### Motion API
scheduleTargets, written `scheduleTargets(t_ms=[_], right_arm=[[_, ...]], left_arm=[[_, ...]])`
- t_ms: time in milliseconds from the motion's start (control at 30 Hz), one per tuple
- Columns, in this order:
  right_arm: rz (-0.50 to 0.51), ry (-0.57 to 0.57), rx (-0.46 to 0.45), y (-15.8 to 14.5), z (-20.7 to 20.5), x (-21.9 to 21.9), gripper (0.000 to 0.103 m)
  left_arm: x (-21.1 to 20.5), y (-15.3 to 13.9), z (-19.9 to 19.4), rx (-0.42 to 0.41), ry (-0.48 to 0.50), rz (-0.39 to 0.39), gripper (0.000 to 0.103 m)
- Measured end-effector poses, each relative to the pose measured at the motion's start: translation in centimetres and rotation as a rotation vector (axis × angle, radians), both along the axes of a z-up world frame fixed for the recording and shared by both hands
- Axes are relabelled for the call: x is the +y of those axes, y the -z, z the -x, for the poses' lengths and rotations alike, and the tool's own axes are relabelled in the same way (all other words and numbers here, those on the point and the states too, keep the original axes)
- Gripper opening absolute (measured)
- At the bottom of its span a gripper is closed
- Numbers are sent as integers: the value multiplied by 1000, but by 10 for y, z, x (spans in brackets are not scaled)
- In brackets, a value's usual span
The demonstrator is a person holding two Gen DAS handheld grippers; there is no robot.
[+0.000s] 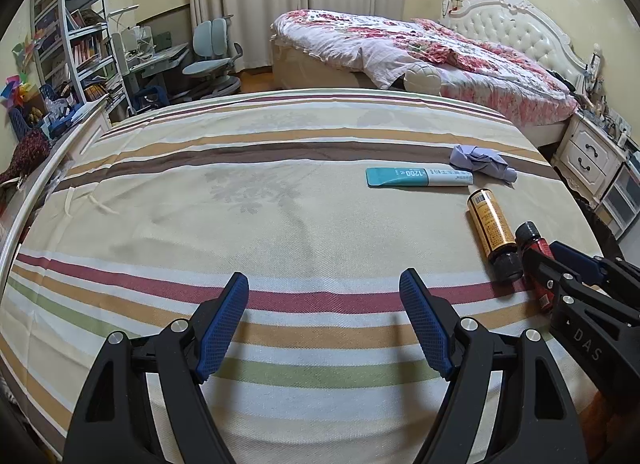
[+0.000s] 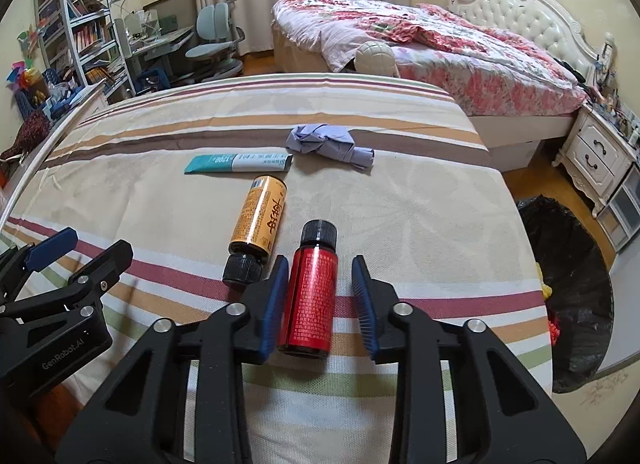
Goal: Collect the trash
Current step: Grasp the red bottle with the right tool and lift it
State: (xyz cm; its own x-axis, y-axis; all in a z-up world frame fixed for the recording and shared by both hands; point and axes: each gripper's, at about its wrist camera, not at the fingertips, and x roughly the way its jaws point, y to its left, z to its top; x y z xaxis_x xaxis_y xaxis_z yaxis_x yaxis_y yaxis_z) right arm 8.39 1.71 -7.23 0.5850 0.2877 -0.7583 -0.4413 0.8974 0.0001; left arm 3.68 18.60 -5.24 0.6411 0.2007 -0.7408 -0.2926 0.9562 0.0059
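A red bottle [image 2: 310,296] with a black cap lies on the striped bedsheet [image 2: 420,223], between the fingers of my right gripper [image 2: 320,264]. The left pad sits against the bottle. A narrow gap shows at the right pad, so the gripper is open around it. An orange bottle [image 2: 260,219] lies just to its left, with a teal tube [image 2: 236,163] and a crumpled lilac paper [image 2: 324,141] farther back. My left gripper [image 1: 324,276] stands open over bare sheet with nothing between its fingers. To its right lie the orange bottle [image 1: 492,227] and the red bottle [image 1: 536,244].
A bin lined with a black bag [image 2: 572,264] stands on the floor off the bed's right edge. Beyond are a second bed with floral bedding [image 2: 440,43], a white nightstand [image 2: 596,155], a desk chair [image 2: 216,35] and a bookshelf [image 2: 76,23].
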Motion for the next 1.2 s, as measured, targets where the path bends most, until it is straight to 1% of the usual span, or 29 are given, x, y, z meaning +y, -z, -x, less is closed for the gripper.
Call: scheduleTargets(t_ms=[33, 267, 600, 800, 1067, 1200], right_arm=[[4, -1, 4, 1, -1, 0, 23], [3, 38, 0, 3, -10, -18, 23], [-12, 111, 0, 4, -29, -52, 23], [-25, 129, 15, 6, -37, -66, 23], [-42, 124, 19, 6, -38, -67, 23], [-42, 124, 19, 6, -39, -68, 23]], left_arm=[[-1, 0, 0, 0, 2, -1, 75], [-14, -2, -8, -5, 35, 5, 75], [-48, -13, -27, -29, 109, 4, 75], [-65, -11, -44, -20, 135, 3, 75], [-73, -2, -62, 16, 136, -9, 75], [-75, 2, -64, 45, 160, -11, 63]])
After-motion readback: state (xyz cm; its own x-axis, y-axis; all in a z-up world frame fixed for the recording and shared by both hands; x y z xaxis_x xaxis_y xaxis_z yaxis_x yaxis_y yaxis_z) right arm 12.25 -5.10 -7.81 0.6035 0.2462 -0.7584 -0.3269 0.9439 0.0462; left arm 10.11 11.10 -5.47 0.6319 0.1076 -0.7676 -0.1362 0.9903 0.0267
